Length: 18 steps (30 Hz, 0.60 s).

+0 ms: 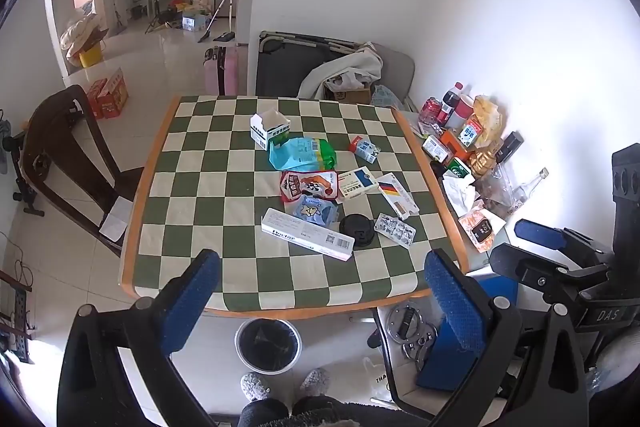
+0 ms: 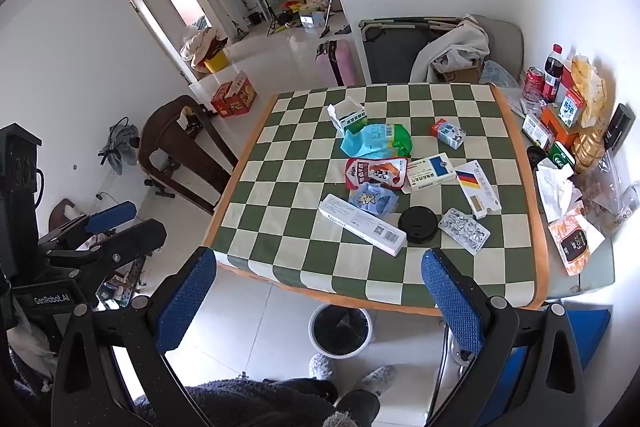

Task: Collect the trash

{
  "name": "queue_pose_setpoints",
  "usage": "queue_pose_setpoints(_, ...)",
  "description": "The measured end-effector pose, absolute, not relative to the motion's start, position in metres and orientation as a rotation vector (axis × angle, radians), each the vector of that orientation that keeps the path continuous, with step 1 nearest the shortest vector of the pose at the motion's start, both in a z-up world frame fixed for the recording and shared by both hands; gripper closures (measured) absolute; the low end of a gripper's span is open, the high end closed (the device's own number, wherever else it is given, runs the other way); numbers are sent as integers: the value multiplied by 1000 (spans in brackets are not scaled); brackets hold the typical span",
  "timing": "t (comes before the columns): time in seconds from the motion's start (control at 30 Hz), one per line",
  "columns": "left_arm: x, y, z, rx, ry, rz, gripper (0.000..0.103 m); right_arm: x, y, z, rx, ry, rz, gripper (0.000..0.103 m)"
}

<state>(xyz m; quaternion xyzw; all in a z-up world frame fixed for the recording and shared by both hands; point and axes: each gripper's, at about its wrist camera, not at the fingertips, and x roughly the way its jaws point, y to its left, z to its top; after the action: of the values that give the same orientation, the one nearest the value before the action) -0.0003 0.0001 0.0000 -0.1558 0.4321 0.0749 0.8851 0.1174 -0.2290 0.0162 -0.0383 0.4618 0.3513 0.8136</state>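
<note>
Trash lies on the green-and-cream checked table [image 1: 200,187] [image 2: 280,155]: a long white box [image 1: 307,233] [image 2: 362,223], a black lid [image 1: 357,229] [image 2: 417,223], a blister pack [image 1: 395,229] [image 2: 464,230], a red snack bag [image 1: 308,185] [image 2: 376,172], a blue-green bag [image 1: 302,153] [image 2: 376,140], an open white carton [image 1: 269,128] [image 2: 348,117] and small boxes. A black-lined bin [image 1: 268,345] [image 2: 340,331] stands on the floor below the near edge. My left gripper [image 1: 320,307] and right gripper [image 2: 320,303] are open and empty, above the near edge.
A side surface on the right holds bottles, a red can [image 1: 430,107] [image 2: 534,83], cartons and wrappers. A dark wooden chair [image 1: 68,155] [image 2: 180,143] stands left of the table. A folded cot and a pink suitcase [image 1: 222,71] stand behind it.
</note>
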Motion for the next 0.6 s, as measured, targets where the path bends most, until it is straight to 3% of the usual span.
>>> queue_pose_setpoints(0.6,0,0,0,-325,899,156,0,114,-228,16,-81,986,753,0)
